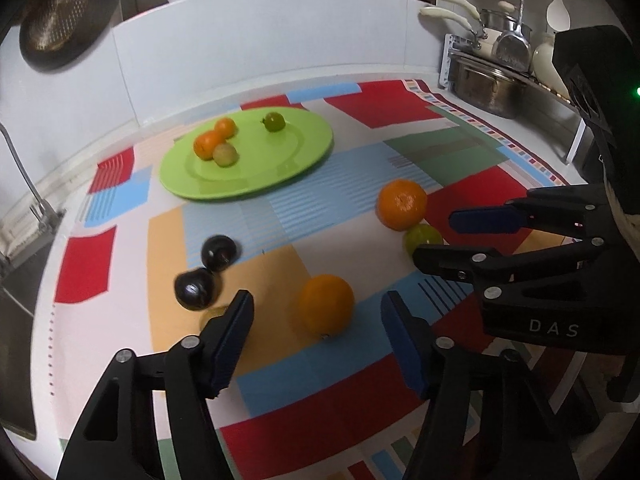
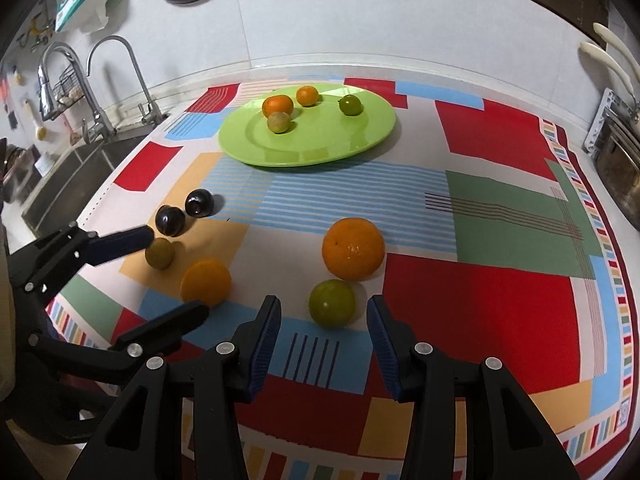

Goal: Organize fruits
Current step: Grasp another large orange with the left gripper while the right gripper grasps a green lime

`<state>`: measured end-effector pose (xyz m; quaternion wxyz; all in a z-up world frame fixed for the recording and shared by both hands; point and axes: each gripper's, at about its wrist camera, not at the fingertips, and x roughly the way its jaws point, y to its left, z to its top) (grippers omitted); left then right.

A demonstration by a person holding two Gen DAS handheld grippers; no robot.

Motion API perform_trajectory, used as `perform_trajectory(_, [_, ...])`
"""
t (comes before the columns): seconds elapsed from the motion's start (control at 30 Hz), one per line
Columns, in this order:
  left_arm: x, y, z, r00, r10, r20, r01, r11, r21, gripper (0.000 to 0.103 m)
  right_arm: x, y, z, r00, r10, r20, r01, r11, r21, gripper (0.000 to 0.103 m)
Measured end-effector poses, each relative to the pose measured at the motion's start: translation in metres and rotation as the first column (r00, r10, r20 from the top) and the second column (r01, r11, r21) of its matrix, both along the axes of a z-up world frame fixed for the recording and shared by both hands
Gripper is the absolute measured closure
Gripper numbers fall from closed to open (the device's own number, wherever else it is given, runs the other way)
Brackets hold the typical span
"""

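A green plate (image 1: 296, 164) (image 2: 360, 136) at the back holds two small oranges, a yellowish fruit and a green fruit. My left gripper (image 1: 316, 336) is open just before an orange (image 1: 326, 304) (image 2: 206, 282). Two dark plums (image 1: 218, 252) (image 1: 195, 289) and a partly hidden yellowish fruit (image 1: 212, 316) lie to its left. My right gripper (image 2: 324, 332) is open just before a green fruit (image 2: 332, 303) (image 1: 422, 238), with a large orange (image 2: 353, 248) (image 1: 401, 204) behind it. Each gripper shows in the other's view, the right (image 1: 436, 236) and the left (image 2: 176, 268).
A colourful patchwork cloth (image 2: 480, 288) covers the counter. A sink with taps (image 2: 96, 92) is at the left. A rack with pots and utensils (image 1: 492, 64) stands at the right. A strainer (image 1: 60, 12) hangs on the wall.
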<state>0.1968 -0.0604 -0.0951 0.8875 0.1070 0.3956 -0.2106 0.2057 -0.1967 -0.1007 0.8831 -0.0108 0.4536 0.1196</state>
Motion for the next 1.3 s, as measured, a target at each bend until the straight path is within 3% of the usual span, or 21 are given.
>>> perform_trajectory(0.47, [0.011,0.001,-0.016,0.995,0.03,-0.094,-0.039,0.995,-0.09,0.061,0.005,-0.002,-0.008,1.0,-0.011,0.006,0.011,1.0,0.013,0.057])
perform_trajectory(0.73, [0.018,0.0,-0.018,0.994,0.04,-0.106,-0.049,0.995,-0.084,0.07,0.011,-0.004,-0.012,1.0,-0.018,-0.009,0.018,0.999,0.042,0.063])
perform_trajectory(1.03, [0.019,0.002,-0.019,0.991,0.052,-0.125,-0.064,0.994,-0.091,0.071,0.012,-0.003,-0.017,1.0,-0.015,-0.023,0.016,0.999,0.049,0.073])
perform_trajectory(1.3, [0.015,0.005,-0.008,0.992,0.063,-0.108,-0.073,0.992,-0.1,0.071,0.007,-0.003,-0.012,1.0,-0.013,-0.015,0.014,0.998,0.062,0.074])
